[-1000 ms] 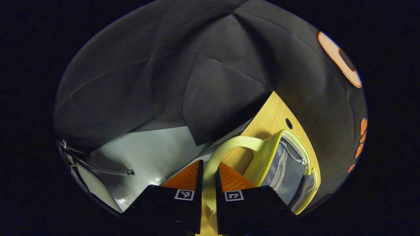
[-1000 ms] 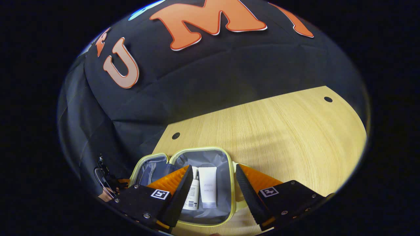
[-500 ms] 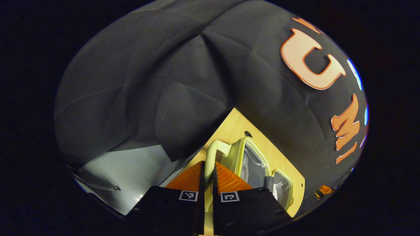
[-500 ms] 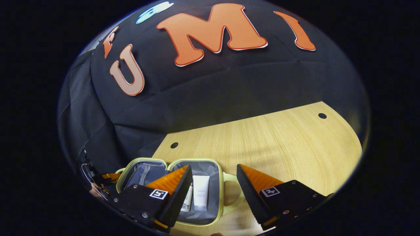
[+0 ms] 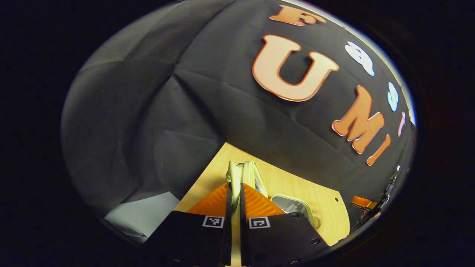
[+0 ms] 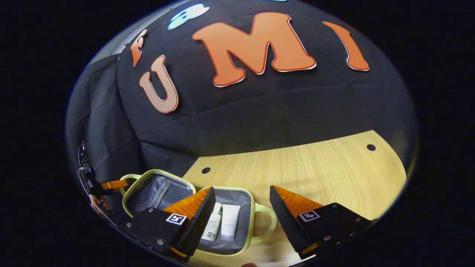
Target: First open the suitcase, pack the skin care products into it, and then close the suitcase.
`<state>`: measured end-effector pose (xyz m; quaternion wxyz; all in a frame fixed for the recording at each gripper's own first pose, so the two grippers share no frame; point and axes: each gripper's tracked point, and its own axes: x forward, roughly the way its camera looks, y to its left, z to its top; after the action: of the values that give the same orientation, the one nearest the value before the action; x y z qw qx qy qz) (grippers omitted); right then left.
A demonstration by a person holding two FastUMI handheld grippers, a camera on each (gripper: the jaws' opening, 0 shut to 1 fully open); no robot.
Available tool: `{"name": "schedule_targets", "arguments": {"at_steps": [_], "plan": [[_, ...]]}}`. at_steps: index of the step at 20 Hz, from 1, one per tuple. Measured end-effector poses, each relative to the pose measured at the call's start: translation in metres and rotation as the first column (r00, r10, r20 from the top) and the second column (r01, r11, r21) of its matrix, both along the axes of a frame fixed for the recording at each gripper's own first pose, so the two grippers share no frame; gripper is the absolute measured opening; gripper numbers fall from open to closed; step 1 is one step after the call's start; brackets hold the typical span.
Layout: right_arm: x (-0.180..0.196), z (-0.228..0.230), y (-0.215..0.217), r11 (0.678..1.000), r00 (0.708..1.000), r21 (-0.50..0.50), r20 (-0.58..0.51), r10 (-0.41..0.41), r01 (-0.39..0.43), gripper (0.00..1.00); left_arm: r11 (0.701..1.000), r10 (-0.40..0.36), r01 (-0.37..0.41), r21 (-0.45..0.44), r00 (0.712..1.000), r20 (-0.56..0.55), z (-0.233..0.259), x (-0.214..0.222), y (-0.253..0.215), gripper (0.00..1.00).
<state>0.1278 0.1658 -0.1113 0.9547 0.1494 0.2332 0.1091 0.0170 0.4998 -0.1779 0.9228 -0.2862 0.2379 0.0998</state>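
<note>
Black cloth backs a pale wooden table [image 6: 315, 167] where the yellow-green suitcase [image 6: 259, 222] lies open near the front-left edge, a white tube [image 6: 230, 226] and a small bottle [image 6: 212, 227] already inside, their caps towards the near rim. Packing looks done and closing is under way: the left gripper [image 5: 233, 193] pinches the lid's handle [image 5: 234, 174], the lid [image 6: 157, 189] half-raised. The right gripper [image 6: 241, 207] hovers wide apart, holding nothing.

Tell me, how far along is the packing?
Packing looks done: a bottle and a white tube lie inside the open suitcase. Closing is in hand: the left gripper pinches the lid's handle, lid half raised. The right gripper hovers open. Shutting remains.
</note>
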Motion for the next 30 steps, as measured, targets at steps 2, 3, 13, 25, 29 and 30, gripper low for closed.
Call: {"name": "schedule_targets", "arguments": {"at_steps": [2,3,13,25,29,30], "plan": [[0.0,0.003,-0.007,1.0,1.0,-0.004,0.01,0.001,-0.001,0.94,1.0,-0.029,0.03,-0.003,0.999,0.044,0.025,0.002,-0.019,0.1],[0.001,0.005,-0.009,1.0,1.0,-0.001,0.016,0.005,-0.005,0.94,0.999,-0.048,0.048,-0.004,0.997,0.058,0.035,0.002,-0.028,0.1],[-0.008,0.011,-0.044,1.0,0.999,-0.003,0.052,0.004,-0.004,0.94,0.973,-0.224,0.229,-0.008,0.96,0.166,0.101,0.032,-0.146,0.1],[-0.031,-0.007,-0.081,1.0,0.999,0.012,0.027,-0.018,0.017,0.94,0.899,-0.413,0.43,-0.083,0.896,0.166,0.092,0.061,-0.311,0.11],[-0.036,-0.013,-0.095,1.0,1.0,0.003,0.016,-0.018,0.018,0.94,0.847,-0.508,0.52,-0.108,0.853,0.118,0.062,0.063,-0.375,0.11],[-0.036,-0.015,-0.099,1.0,1.0,0.009,0.013,-0.021,0.021,0.94,0.834,-0.527,0.537,-0.124,0.843,0.108,0.055,0.063,-0.386,0.11]]}}
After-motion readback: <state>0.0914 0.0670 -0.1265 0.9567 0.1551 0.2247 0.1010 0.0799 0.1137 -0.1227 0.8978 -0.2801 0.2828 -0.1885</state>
